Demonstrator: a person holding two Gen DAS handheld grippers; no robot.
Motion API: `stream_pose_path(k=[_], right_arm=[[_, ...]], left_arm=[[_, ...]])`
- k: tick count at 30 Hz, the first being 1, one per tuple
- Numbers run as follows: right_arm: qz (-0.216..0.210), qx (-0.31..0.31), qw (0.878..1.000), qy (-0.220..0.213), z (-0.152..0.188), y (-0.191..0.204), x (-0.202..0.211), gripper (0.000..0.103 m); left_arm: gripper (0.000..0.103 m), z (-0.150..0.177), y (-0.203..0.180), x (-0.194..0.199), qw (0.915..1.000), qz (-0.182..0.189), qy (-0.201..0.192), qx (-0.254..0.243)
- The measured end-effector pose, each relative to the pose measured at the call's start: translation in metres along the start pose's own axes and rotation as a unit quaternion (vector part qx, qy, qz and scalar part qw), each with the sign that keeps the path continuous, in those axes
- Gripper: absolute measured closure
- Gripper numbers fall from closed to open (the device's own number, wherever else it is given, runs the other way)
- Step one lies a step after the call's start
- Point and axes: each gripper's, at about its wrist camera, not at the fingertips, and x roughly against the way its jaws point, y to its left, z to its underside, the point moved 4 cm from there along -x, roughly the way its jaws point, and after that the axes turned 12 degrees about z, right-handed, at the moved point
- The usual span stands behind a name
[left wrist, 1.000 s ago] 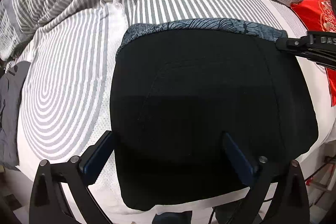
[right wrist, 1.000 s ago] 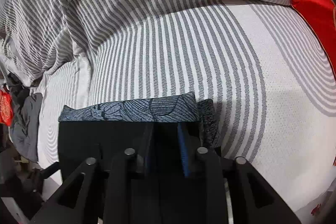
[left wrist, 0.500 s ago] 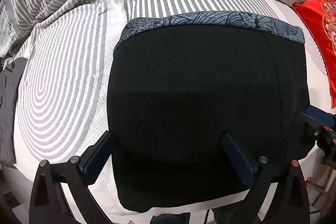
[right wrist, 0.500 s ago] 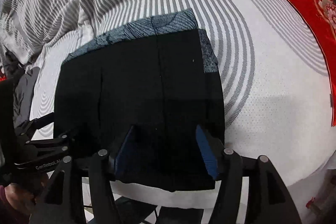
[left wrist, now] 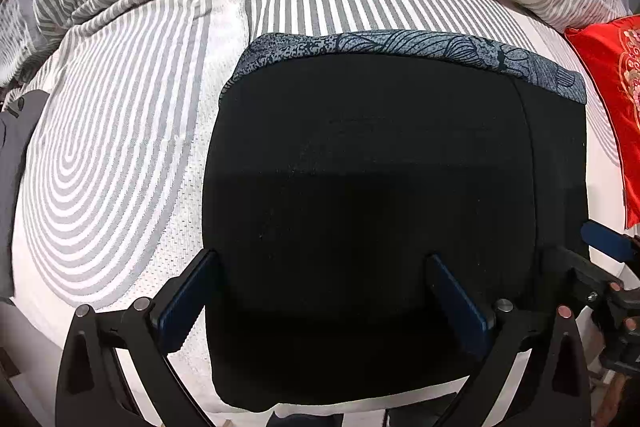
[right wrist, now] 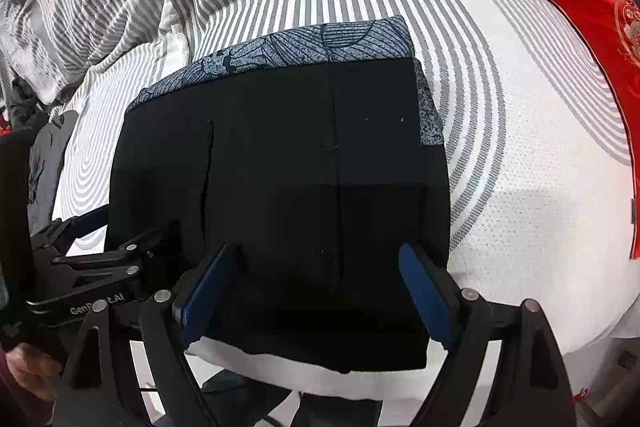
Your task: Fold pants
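pants (left wrist: 372, 211): the black cloth is swallowing its own creases, so I am not making out how many layers are lying here; the near hem is hiding behind my fingers.
red cushion (left wrist: 612, 99): the lens edge is cutting it off on the right, in both views.
grey garment (left wrist: 16, 155): it is running out of the left edge, too little showing to name it.
left gripper (right wrist: 92, 239): from my right camera I am seeing only part of it.
striped bedding (left wrist: 120, 131): the pants are covering its middle.
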Motion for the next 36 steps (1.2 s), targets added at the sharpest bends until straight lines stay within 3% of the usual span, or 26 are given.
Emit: stream_pose_path(k=[6, 14, 36], right_arm=[[-0.019, -0.03, 0.999, 0.019, 0.009, -0.009, 0.016, 0.015], [-0.017, -0.043, 0.998, 0.036, 0.031, -0.004, 0.04, 0.015], [0.003, -0.068, 0.997, 0.042, 0.053, 0.002, 0.095, 0.015]], left_arm=[[0.0, 0.003, -0.005, 0.017, 0.9999, -0.01, 0.009, -0.009], [0.0, 0.029, -0.022, 0.063, 0.9977, -0.03, 0.012, -0.06], [0.0, 0.049, -0.029, 0.122, 0.9977, -0.033, 0.023, -0.055]])
